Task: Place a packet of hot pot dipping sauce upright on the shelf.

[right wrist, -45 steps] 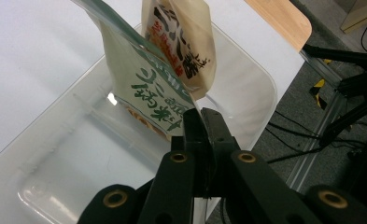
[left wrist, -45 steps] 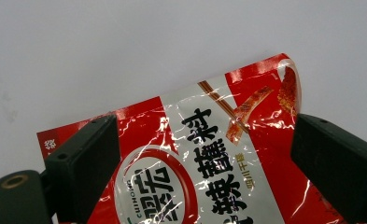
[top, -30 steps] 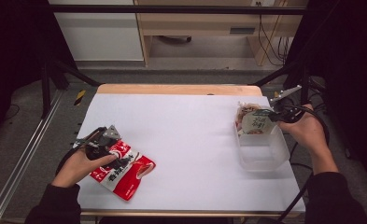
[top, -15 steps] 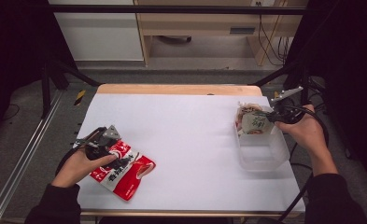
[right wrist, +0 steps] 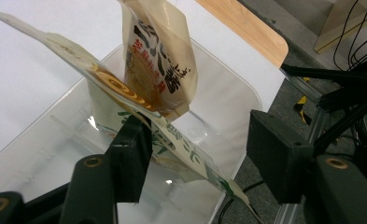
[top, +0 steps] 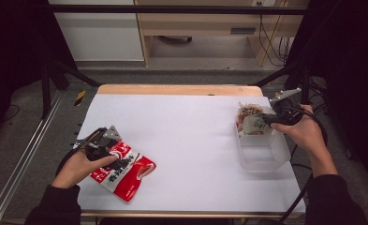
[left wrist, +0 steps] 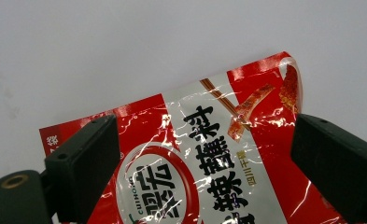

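A red snack pouch (top: pixel 125 173) with white print lies flat on the white table (top: pixel 191 126) at the front left. My left gripper (top: pixel 118 159) hovers just over the red pouch (left wrist: pixel 204 154), and the left gripper (left wrist: pixel 209 163) stands open, its jaws on either side of the pouch. At the right, a clear plastic container (top: pixel 266 161) holds beige pouches (top: pixel 249 118) at its far end. My right gripper (top: pixel 265 119) has just been opening. In its own view the right gripper (right wrist: pixel 204 158) is open, and a green-trimmed pouch (right wrist: pixel 181 149) slants between the jaws against the left one. A second beige pouch (right wrist: pixel 160 60) stands in the container (right wrist: pixel 228 93).
The table's far edge is bare wood (top: pixel 181 89). Metal frame rails run along the left side (top: pixel 27 159), and black struts and cables stand at the right (top: pixel 308 79). White table surface stretches between the two hands.
Both hands stay where they were. The beige pouch at my right gripper leans slightly lower over the container. The red pouch has not moved.
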Tool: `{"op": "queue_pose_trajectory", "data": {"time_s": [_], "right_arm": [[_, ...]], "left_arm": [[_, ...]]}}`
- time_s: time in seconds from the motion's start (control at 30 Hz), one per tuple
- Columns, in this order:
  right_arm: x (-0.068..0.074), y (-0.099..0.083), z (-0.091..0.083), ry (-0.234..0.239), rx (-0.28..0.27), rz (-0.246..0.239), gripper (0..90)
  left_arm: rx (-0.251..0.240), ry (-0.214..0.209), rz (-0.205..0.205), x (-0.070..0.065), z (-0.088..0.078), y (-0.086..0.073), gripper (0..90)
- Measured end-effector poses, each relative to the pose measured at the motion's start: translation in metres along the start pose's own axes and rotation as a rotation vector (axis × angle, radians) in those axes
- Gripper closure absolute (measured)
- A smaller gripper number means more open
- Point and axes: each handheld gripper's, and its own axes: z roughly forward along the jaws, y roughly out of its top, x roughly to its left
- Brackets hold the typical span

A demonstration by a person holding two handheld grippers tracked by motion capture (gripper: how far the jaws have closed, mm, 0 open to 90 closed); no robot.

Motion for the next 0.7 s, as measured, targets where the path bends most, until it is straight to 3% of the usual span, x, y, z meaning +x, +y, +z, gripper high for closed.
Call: {"op": "queue_pose_trajectory", "data": {"time_s": [0.33, 0.7], "right_arm": [[0.006, 0.001, -0.001, 0.005, -0.003, -0.018, 23.3], [0.024, -0.015, -0.010, 0.032, -0.025, -0.040, 18.1]], "left_arm": [[-0.001, 0.000, 0.002, 0.000, 0.000, 0.000, 8.5], [-0.003, 0.001, 0.004, 0.000, -0.002, 0.000, 8.5]]}}
